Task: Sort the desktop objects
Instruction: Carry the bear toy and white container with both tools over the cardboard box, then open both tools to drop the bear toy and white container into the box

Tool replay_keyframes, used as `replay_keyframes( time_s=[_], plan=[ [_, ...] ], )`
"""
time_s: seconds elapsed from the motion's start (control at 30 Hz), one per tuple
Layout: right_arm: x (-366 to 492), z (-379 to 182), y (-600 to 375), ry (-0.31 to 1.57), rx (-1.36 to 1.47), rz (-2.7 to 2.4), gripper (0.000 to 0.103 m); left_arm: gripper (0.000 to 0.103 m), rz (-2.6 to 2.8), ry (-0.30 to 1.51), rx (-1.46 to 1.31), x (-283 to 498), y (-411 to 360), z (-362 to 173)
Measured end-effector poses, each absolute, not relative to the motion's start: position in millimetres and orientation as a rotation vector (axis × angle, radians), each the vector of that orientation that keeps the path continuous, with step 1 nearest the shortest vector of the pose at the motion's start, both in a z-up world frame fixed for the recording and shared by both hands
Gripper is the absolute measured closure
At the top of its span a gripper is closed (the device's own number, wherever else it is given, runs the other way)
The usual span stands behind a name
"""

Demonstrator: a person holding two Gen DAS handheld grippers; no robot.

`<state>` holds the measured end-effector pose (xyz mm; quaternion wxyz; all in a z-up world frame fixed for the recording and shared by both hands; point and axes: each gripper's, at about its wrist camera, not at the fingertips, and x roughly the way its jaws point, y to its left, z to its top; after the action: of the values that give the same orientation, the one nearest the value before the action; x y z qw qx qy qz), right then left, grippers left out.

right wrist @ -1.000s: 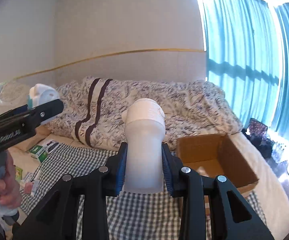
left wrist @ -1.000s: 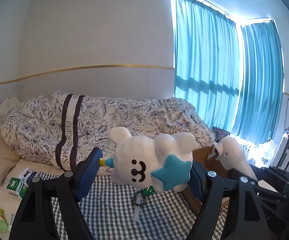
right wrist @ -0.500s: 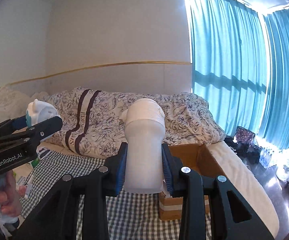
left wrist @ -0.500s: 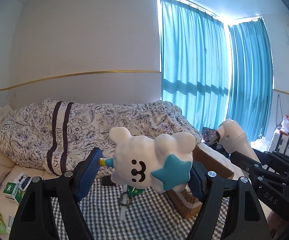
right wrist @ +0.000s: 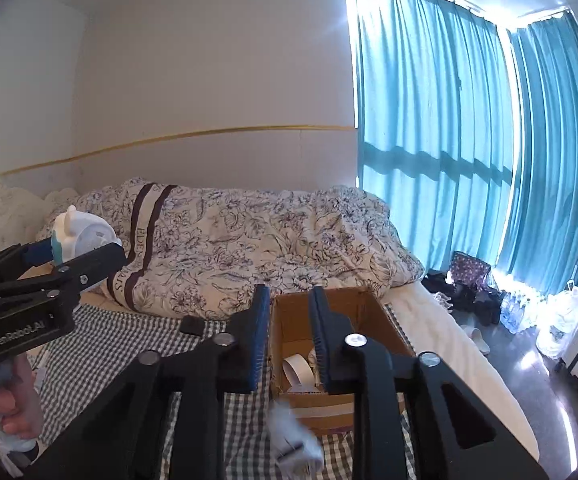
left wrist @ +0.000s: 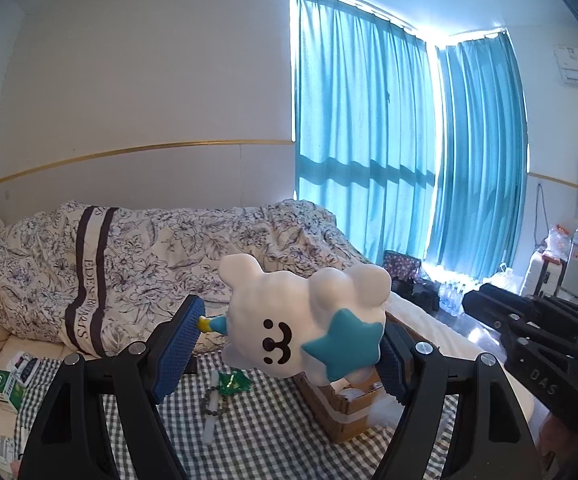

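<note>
Over the cardboard box [right wrist: 331,320] my right claw [right wrist: 289,334] gapes empty, while my left claw [left wrist: 289,344] clamps the white toy [left wrist: 301,320], with beads [left wrist: 215,400] unsorted.

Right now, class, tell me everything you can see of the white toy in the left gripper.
The toy is a white, smooth, rounded bear-like figure, plastic or rubbery by its look. It has two ear bumps, a black dot-eyed smiling face, a teal star on its front and a small teal and yellow tip on one side. It is tilted, held in the air between the blue pads of the left gripper, which touch its two sides. It hangs above the checked cloth, next to the cardboard box. The right view shows its pale back.
</note>
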<state>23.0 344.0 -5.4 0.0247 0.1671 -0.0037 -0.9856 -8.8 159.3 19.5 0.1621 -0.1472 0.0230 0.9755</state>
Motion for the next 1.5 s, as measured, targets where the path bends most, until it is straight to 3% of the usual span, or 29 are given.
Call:
replay_keyframes(
  time_s=[0.17,0.2,0.23,0.3,0.5,0.63,1.0,1.07,1.1,1.13,1.23,1.5],
  plan=[
    [5,-39,368,-0.112,0.637,-3.009,0.094,0.023,2.785,0.062,-0.449,-16,164,11],
    [6,-49,372,-0.114,0.649,-3.003,0.081,0.023,2.786,0.064,-0.450,-18,164,11],
    [6,-62,374,-0.092,0.686,-2.991,0.052,0.023,2.785,0.063,-0.456,-22,164,10],
    [-2,-94,384,-0.051,0.813,-2.978,0.026,0.023,2.781,0.059,-0.454,-27,166,9],
    [-3,-195,448,-0.256,1.147,-2.984,0.026,0.023,2.764,0.058,-0.481,-42,178,-5],
    [-4,-233,476,-0.329,1.245,-2.958,0.026,0.023,2.741,0.071,-0.518,-53,193,-17],
    [-36,-278,505,-0.381,1.329,-2.961,0.027,0.024,2.668,0.137,-0.590,-84,251,-48],
    [-44,-280,502,-0.355,1.319,-2.953,0.036,0.024,2.658,0.145,-0.601,-91,261,-54],
    [-48,-282,501,-0.329,1.336,-2.943,0.060,0.023,2.653,0.149,-0.607,-94,266,-57],
    [-51,-284,500,-0.306,1.356,-2.939,0.063,0.023,2.646,0.154,-0.615,-97,271,-60],
    [-50,-280,507,-0.321,1.329,-2.951,0.070,0.023,2.636,0.165,-0.635,-108,280,-69],
    [-41,-239,523,-0.372,1.215,-2.989,0.070,0.023,2.606,0.156,-0.686,-131,298,-90]
  ],
)
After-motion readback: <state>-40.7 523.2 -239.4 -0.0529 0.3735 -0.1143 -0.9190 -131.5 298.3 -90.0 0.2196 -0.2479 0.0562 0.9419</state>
